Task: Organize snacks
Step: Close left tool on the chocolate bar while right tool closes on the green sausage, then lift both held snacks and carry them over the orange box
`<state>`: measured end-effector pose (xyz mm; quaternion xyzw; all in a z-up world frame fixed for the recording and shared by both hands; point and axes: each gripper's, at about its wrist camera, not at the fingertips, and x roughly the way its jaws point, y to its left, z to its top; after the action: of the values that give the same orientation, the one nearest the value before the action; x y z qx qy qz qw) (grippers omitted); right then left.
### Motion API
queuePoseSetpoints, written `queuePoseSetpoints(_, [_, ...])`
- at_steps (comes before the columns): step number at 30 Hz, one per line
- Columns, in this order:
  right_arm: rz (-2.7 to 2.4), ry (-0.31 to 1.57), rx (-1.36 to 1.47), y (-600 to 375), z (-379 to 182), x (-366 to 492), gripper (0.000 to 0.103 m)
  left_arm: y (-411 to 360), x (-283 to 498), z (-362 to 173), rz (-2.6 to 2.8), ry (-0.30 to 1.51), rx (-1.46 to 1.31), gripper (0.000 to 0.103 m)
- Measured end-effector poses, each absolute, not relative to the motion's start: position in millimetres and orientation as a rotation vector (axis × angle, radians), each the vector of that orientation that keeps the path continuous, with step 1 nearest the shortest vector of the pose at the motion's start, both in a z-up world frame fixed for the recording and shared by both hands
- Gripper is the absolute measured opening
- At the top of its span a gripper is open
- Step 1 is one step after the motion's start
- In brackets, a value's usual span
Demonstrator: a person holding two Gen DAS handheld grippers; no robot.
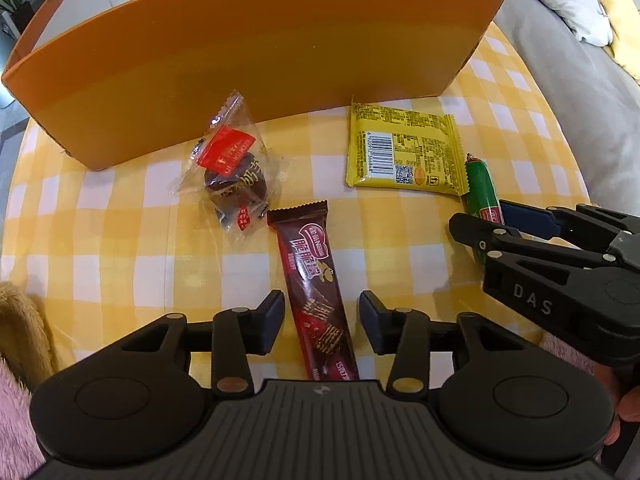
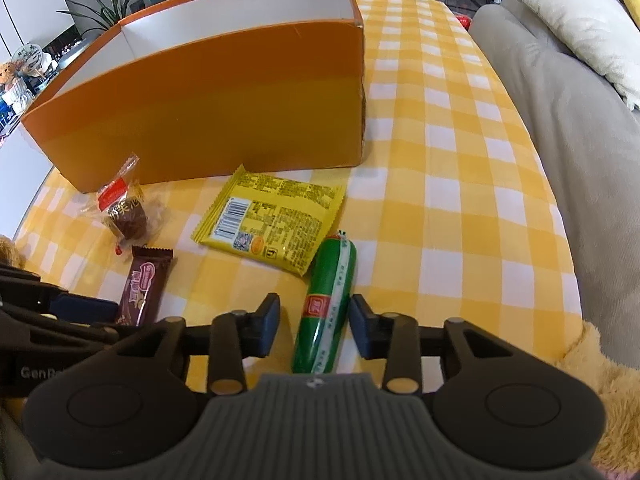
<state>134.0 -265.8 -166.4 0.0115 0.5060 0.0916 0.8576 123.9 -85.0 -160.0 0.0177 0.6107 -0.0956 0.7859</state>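
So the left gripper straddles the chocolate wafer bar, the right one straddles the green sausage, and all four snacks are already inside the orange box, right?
Not quite. The left gripper does straddle the chocolate wafer bar and the right gripper the green sausage, but no snack is in the orange box. Both wrist views show them, with the yellow packet and wrapped chocolate cake, lying on the checked tablecloth in front of it.

Grey sofa (image 2: 560, 128), pale cushion (image 2: 580, 28), potted plant (image 2: 108, 8).

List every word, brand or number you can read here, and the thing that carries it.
"Nestle": brown wafer bar.
"DAS": right gripper, on its body.
"GenR", cut off: left gripper, on its body.
Yellow packet, green sausage, clear-wrapped cake: print too small or blurred.
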Motion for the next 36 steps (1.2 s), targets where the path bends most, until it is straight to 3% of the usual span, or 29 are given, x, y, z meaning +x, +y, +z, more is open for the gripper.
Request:
queuePoseSetpoints(3, [0.187,1.059,0.013,-264,-168,135,0.036,-89,124,-160,-0.192,1.308,0.058,0.052])
queuePoseSetpoints(7, [0.182,1.048,-0.01,-262,-169,135,0.032,-90,120,-160,-0.179,1.29,0.096,0.033])
queuePoseSetpoints(10, [0.167,1.045,-0.021,-262,-170,135,0.024,-86,120,-160,-0.171,1.284,0.081,0.027])
queuePoseSetpoints(21, [0.174,1.07,-0.011,-263,-167,131,0.022,-74,114,-150,-0.195,1.262,0.029,0.025])
queuePoseSetpoints(28, [0.157,1.125,0.036,-265,-160,123,0.021,-61,108,-125,-0.234,1.222,-0.027,0.025])
queuePoseSetpoints(36, [0.184,1.052,0.064,-257,-123,106,0.021,-58,102,-80,-0.271,1.105,-0.01,0.025])
